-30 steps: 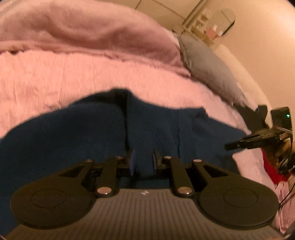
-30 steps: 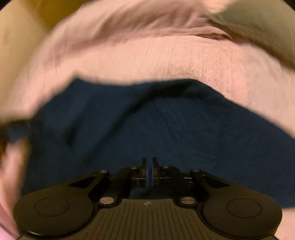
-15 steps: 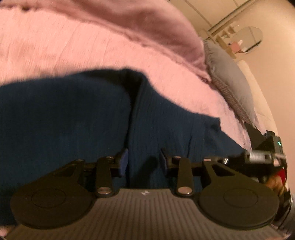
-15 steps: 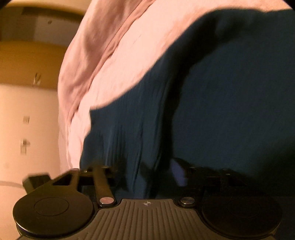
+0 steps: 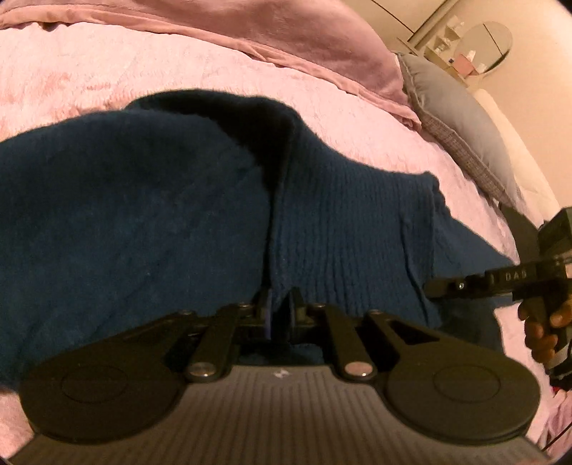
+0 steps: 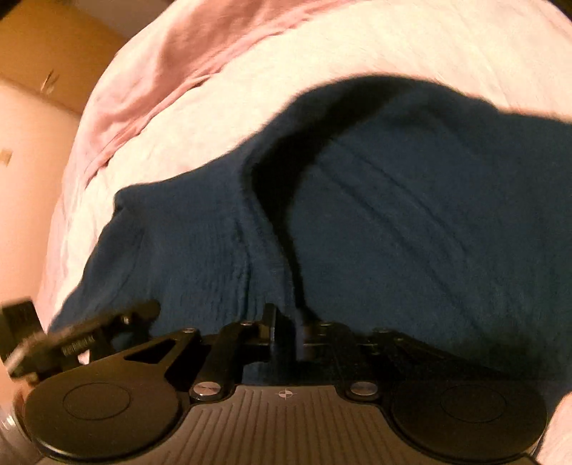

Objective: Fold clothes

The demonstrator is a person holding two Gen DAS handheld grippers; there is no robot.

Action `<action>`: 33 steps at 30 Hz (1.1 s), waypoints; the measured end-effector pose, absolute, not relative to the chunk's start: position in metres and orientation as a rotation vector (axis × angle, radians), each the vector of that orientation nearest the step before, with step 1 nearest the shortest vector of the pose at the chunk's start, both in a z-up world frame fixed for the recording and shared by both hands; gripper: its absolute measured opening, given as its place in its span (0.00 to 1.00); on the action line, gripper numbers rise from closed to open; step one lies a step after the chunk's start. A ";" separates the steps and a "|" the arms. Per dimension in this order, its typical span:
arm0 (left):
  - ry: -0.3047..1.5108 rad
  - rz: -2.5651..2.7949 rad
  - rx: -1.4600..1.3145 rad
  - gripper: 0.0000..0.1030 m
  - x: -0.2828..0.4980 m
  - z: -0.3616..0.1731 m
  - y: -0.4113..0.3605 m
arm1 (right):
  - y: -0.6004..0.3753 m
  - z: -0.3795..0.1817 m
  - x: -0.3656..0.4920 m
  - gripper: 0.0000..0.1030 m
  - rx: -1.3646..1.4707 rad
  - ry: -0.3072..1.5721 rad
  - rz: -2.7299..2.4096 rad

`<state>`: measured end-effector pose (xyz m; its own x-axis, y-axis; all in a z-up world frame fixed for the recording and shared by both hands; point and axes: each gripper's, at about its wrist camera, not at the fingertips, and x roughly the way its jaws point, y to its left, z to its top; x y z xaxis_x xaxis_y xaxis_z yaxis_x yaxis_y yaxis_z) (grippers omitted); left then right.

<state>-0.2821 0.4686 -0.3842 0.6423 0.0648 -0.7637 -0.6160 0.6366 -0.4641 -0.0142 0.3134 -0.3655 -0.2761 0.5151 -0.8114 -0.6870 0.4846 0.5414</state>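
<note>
A navy blue knit sweater [image 5: 143,200] lies spread on a pink bedspread [image 5: 107,78], with a raised fold running down toward me. My left gripper [image 5: 279,307] is low over its near ribbed edge. Its jaws are closing, with a pinch of the knit between the pads. In the right wrist view the same sweater [image 6: 411,214] fills the middle. My right gripper [image 6: 286,327] is closing too, with a ridge of the ribbed cloth caught between its fingers. The two grippers sit side by side: the right one's black frame [image 5: 507,277] shows at the left view's edge, held by a hand [image 5: 540,332].
A mauve blanket [image 5: 250,28] is bunched along the far side of the bed. A grey pillow [image 5: 461,118] lies at the far right, with a round mirror [image 5: 482,43] and shelf behind it. Wooden furniture [image 6: 43,43] stands beyond the bed's left side.
Both grippers have sunk closer to the sweater. Each opened its jaws half a second ago and has now narrowed them on the ribbed edge. The right view has rolled back toward upright.
</note>
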 end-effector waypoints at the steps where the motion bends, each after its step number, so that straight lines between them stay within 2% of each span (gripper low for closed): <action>1: 0.776 0.435 -0.790 0.11 -0.285 -0.379 0.472 | 0.315 -0.362 -0.013 0.38 -0.164 1.438 1.169; 2: 0.767 0.433 -0.788 0.11 -0.287 -0.373 0.476 | 0.314 -0.358 -0.008 0.46 -0.133 1.433 1.164; 6: 0.684 0.437 -0.869 0.27 -0.292 -0.357 0.503 | 0.306 -0.344 0.020 0.50 0.028 1.409 1.124; 10: 0.577 0.458 -0.980 0.33 -0.275 -0.354 0.534 | 0.309 -0.350 0.059 0.50 0.295 1.435 1.040; 14: 0.572 0.446 -1.044 0.33 -0.245 -0.368 0.552 | 0.321 -0.373 0.076 0.50 0.450 1.523 1.002; 15: 0.575 0.448 -1.045 0.30 -0.239 -0.372 0.554 | 0.325 -0.379 0.079 0.50 0.470 1.545 0.989; 16: 0.568 0.451 -1.031 0.25 -0.235 -0.374 0.555 | 0.330 -0.385 0.083 0.32 0.491 1.567 0.977; 17: 0.562 0.454 -1.018 0.17 -0.231 -0.376 0.556 | 0.334 -0.391 0.086 0.09 0.512 1.589 0.964; 18: 0.557 0.460 -0.989 0.11 -0.229 -0.378 0.557 | 0.333 -0.389 0.085 0.09 0.469 1.548 0.964; 20: 0.570 0.480 -0.903 0.10 -0.226 -0.384 0.558 | 0.332 -0.384 0.093 0.04 0.394 1.434 0.971; 23: 0.603 0.503 -0.797 0.11 -0.220 -0.390 0.554 | 0.337 -0.384 0.097 0.04 0.270 1.313 0.971; 27: 0.642 0.518 -0.695 0.14 -0.211 -0.387 0.545 | 0.337 -0.380 0.085 0.05 0.198 1.305 0.976; 29: 0.618 0.521 -0.706 0.18 -0.217 -0.377 0.541 | 0.336 -0.361 0.071 0.27 0.106 1.209 0.979; 31: 0.592 0.547 -0.717 0.25 -0.228 -0.366 0.537 | 0.332 -0.341 0.056 0.35 0.025 1.116 0.997; 33: 0.580 0.573 -0.729 0.25 -0.240 -0.358 0.529 | 0.330 -0.329 0.034 0.36 -0.018 1.082 1.047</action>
